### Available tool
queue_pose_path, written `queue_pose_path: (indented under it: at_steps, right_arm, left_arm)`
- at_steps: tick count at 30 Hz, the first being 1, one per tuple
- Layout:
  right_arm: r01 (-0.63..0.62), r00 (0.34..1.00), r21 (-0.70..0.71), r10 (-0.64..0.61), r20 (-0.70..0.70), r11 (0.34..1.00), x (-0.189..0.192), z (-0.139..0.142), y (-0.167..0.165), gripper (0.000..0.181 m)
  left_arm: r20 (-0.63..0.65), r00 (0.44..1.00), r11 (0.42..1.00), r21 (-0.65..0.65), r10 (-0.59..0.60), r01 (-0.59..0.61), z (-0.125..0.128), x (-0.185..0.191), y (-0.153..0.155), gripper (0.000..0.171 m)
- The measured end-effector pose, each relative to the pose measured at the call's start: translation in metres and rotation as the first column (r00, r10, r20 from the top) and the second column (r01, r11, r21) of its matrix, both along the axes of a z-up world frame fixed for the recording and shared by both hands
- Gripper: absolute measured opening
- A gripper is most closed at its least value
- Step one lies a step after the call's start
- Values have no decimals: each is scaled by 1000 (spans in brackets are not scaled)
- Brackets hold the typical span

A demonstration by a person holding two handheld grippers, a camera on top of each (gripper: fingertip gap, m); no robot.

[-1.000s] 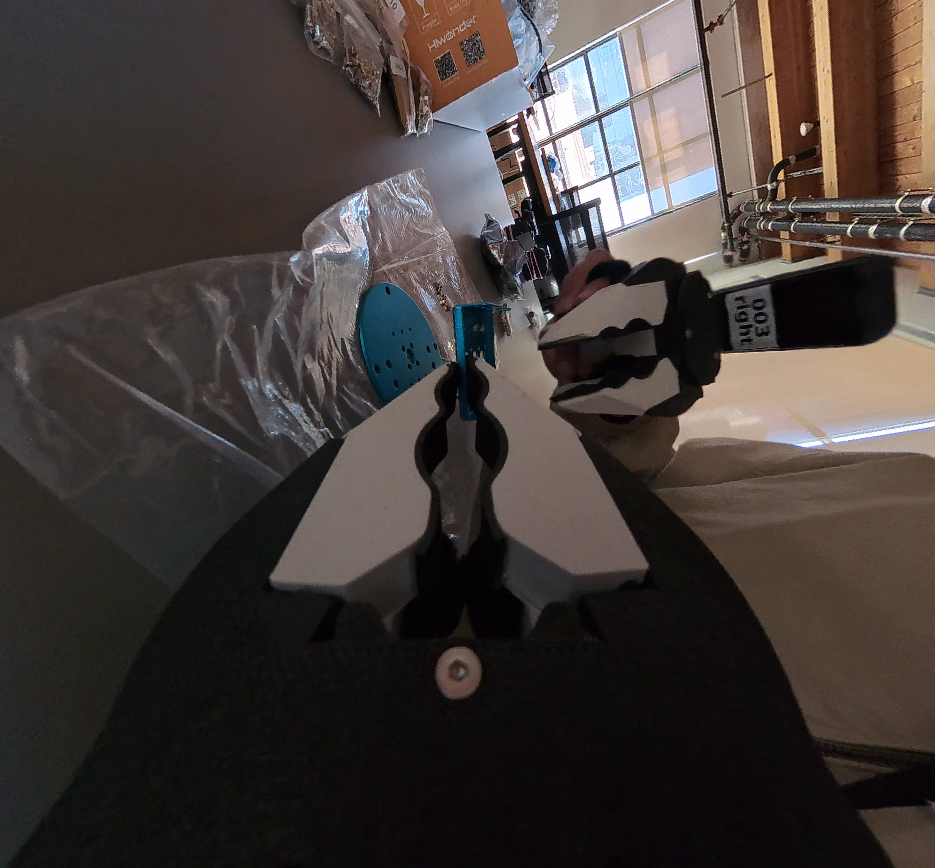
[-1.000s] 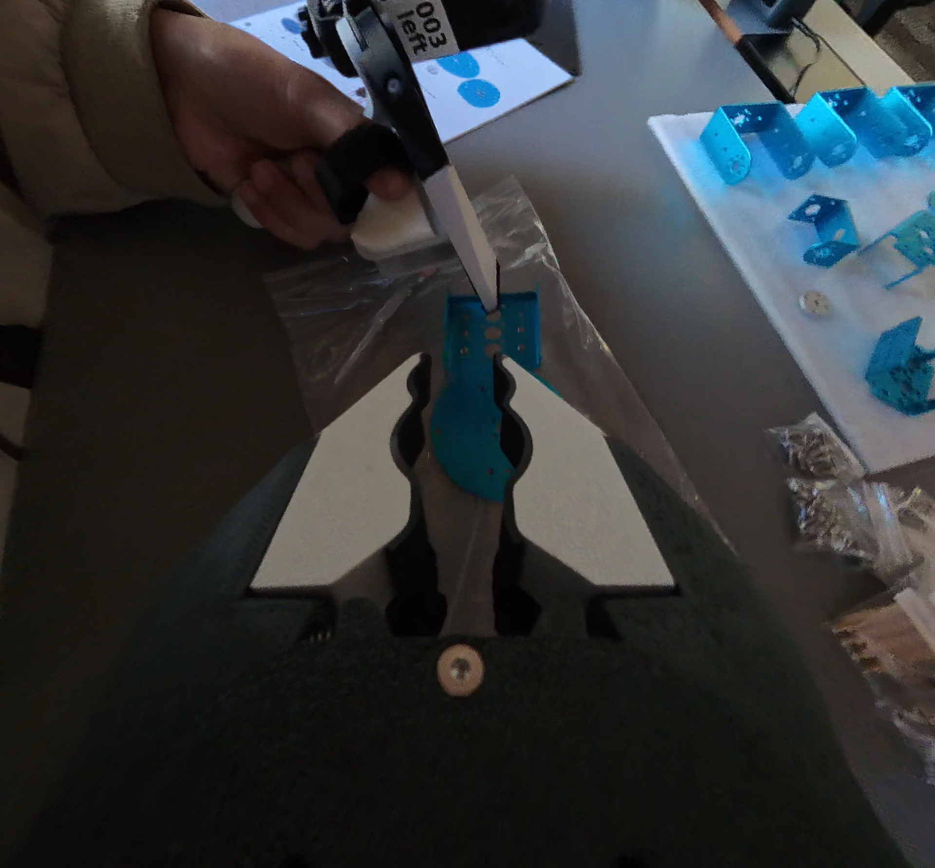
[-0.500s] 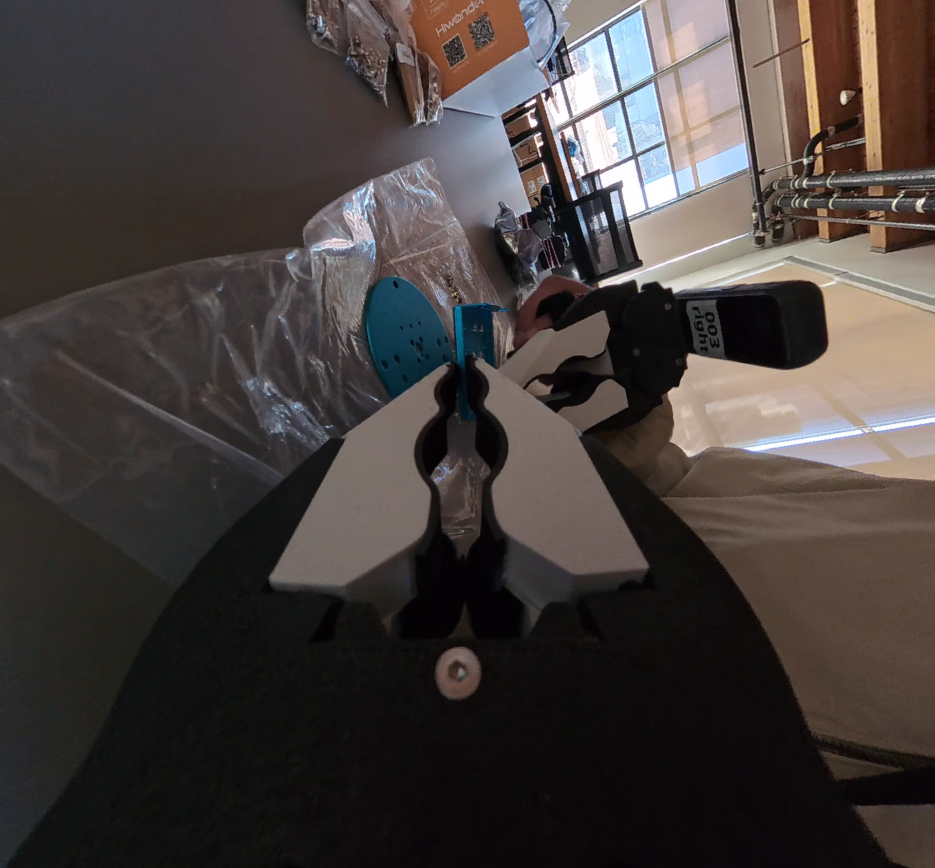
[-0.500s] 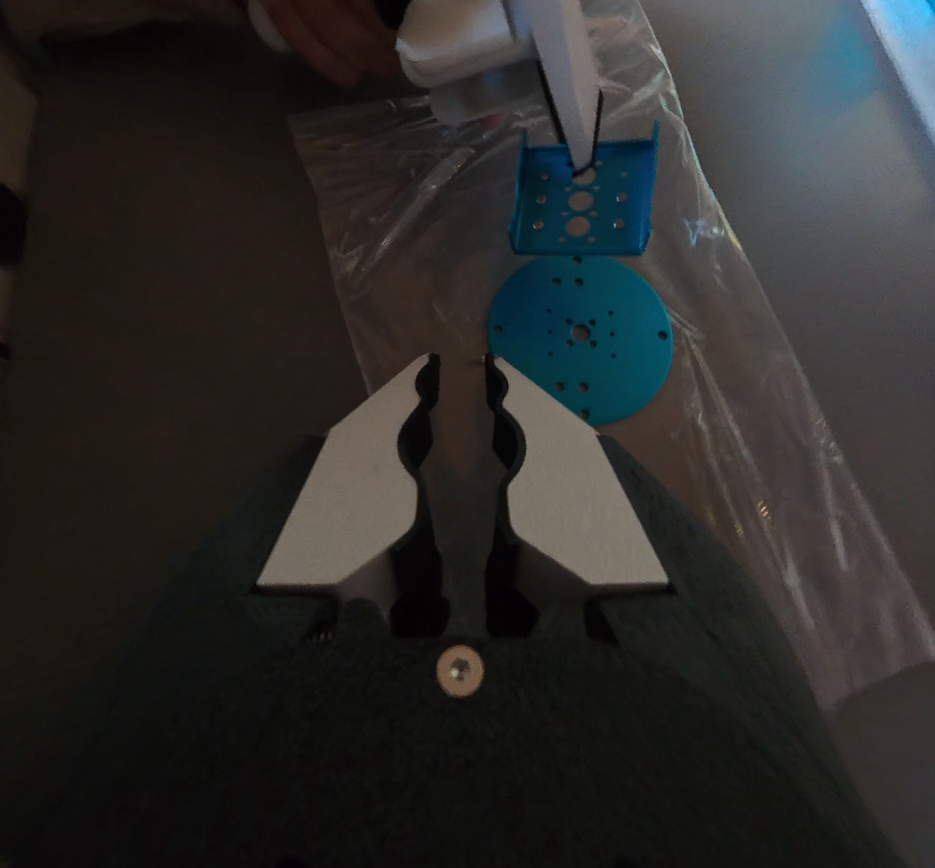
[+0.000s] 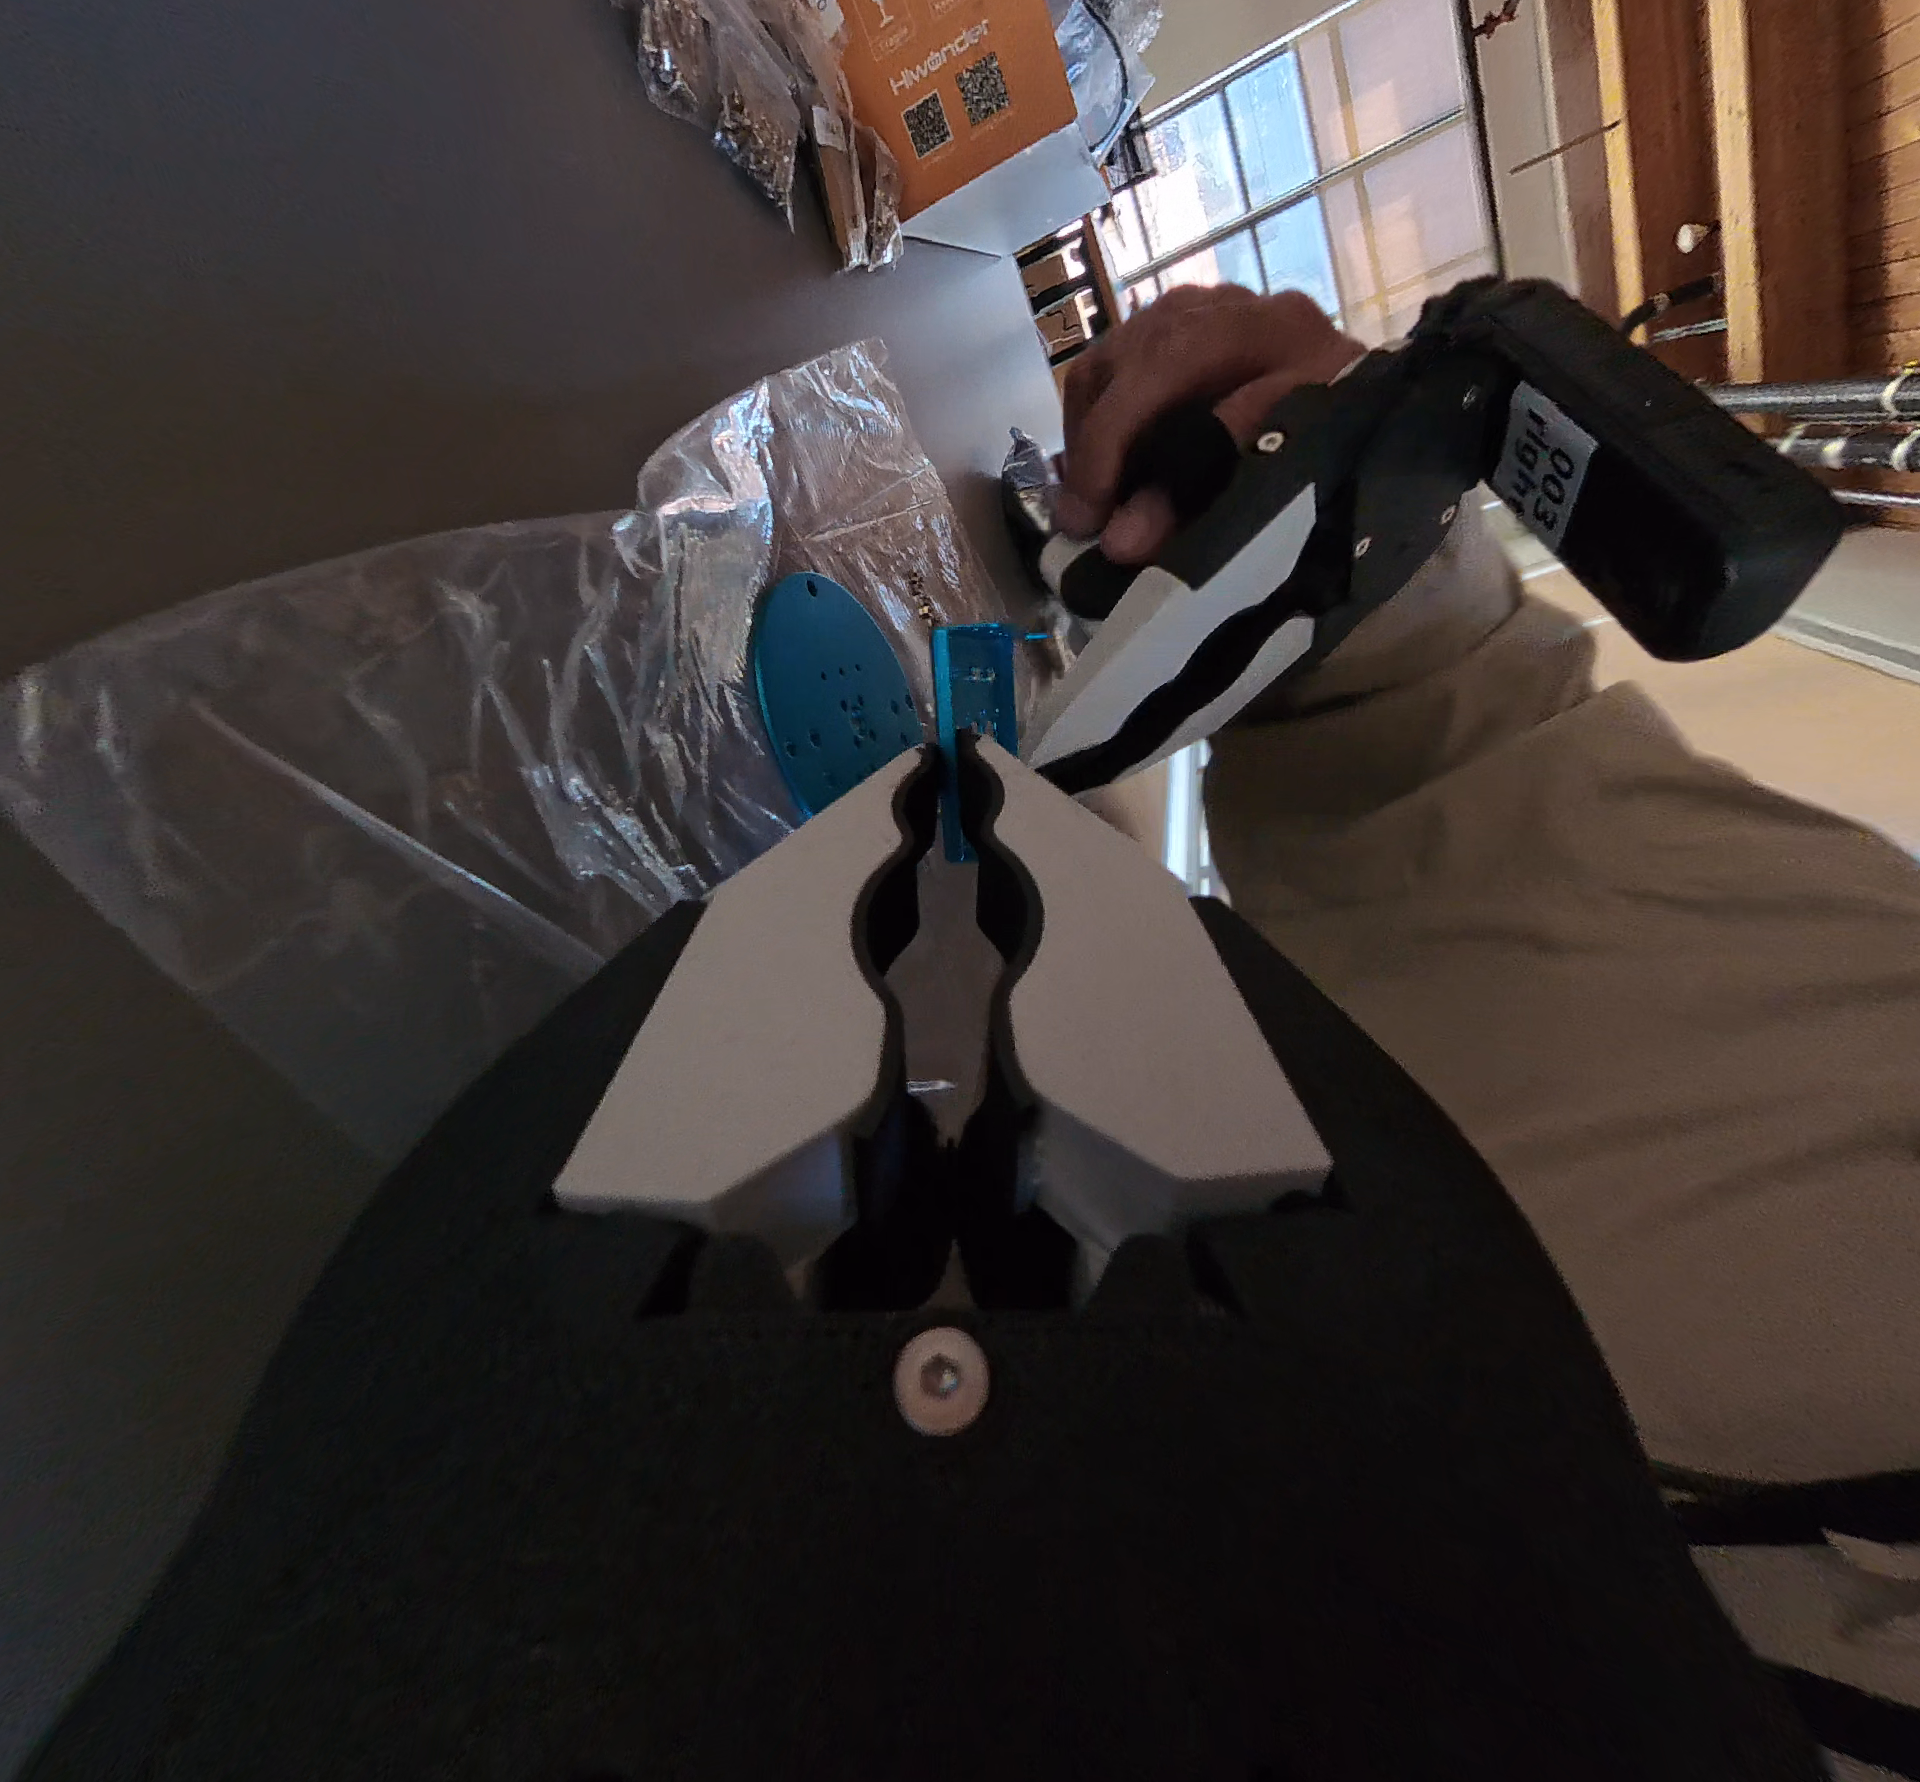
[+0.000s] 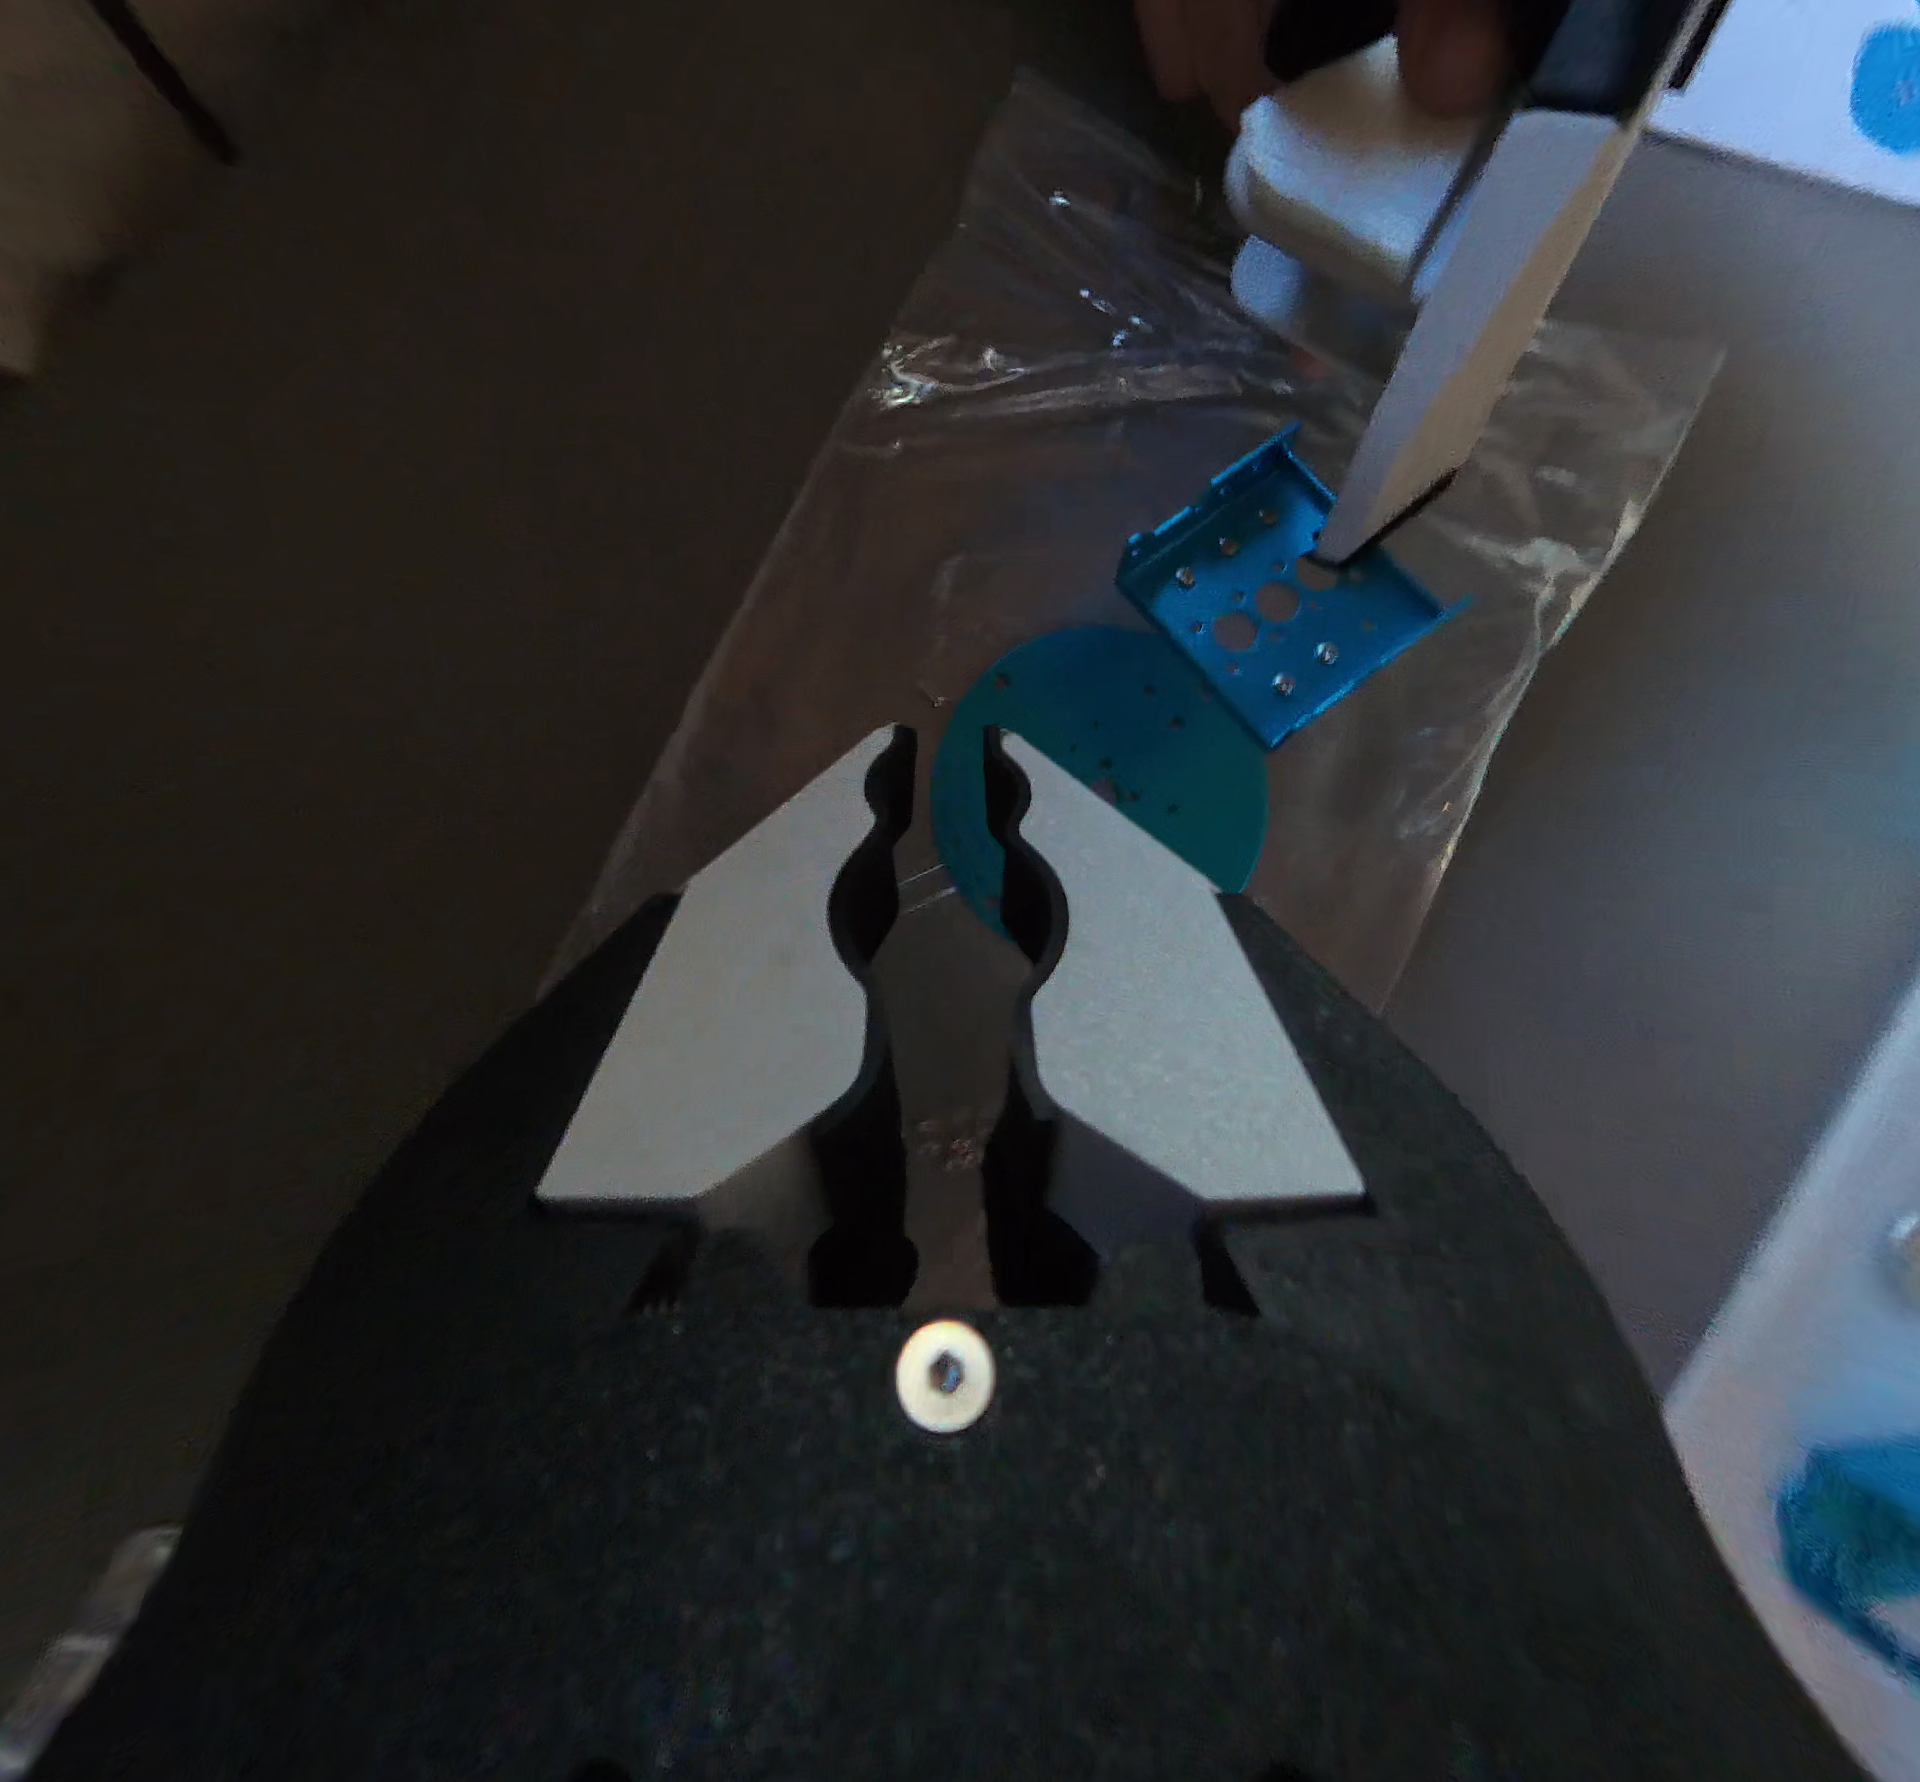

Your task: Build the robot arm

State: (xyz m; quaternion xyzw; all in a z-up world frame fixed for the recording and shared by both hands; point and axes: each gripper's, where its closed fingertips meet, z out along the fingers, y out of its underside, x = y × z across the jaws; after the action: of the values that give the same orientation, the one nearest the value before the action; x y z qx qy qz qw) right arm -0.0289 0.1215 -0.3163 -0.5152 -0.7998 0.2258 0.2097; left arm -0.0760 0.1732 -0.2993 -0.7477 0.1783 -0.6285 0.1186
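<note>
My left gripper [image 5: 956, 753] is shut on a wall of a small blue perforated U-bracket [image 5: 968, 683], which it holds upright on a clear plastic bag [image 5: 468, 693]. A blue perforated disc [image 5: 831, 693] lies on the bag just beside the bracket. In the right wrist view the bracket [image 6: 1268, 620] rests tilted over the disc's far edge [image 6: 1122, 776], with the left gripper [image 6: 1351, 543] pinching it from above. My right gripper [image 6: 948, 735] hovers over the disc's near left edge, its jaws a narrow gap apart and holding nothing. It also shows in the left wrist view [image 5: 1039, 758], close to the bracket.
An orange cardboard box [image 5: 935, 18] and several small bags of screws [image 5: 727, 70] stand at the far end of the dark table [image 5: 312, 278]. A white sheet with blue parts [image 6: 1829, 1317] lies at the right. A printed paper [image 6: 1818, 70] lies beyond the bag [image 6: 1039, 402]. A person's beige sleeve [image 5: 1558, 1005] is nearby. Some 8 centimetres of space lies between my two pairs of fingers.
My right gripper has moved in over the disc's edge and its jaws have narrowed. The left gripper keeps hold of the bracket, which now overlaps the disc at an angle.
</note>
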Motion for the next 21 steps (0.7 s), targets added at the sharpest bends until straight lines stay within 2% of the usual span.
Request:
queue_pose_path:
  at_steps: [8, 15, 21]
  right_arm:
    - [-263, 962, -2, 263, -70, 965, -9, -22, -6, 9]
    - [-369, 929, -115, 361, -86, 922, -15, -20, -5, 10]
    - [-445, 895, -96, 437, -94, 891, -15, -27, -10, 7]
  left_arm:
    - [6, 1000, 1000, 5, -24, 24, 2, 1, -3, 1]
    - [13, 1000, 1000, -13, -16, 16, 0, -1, 3, 1]
    - [7, 1000, 1000, -14, -22, 22, -1, -1, 2, 1]
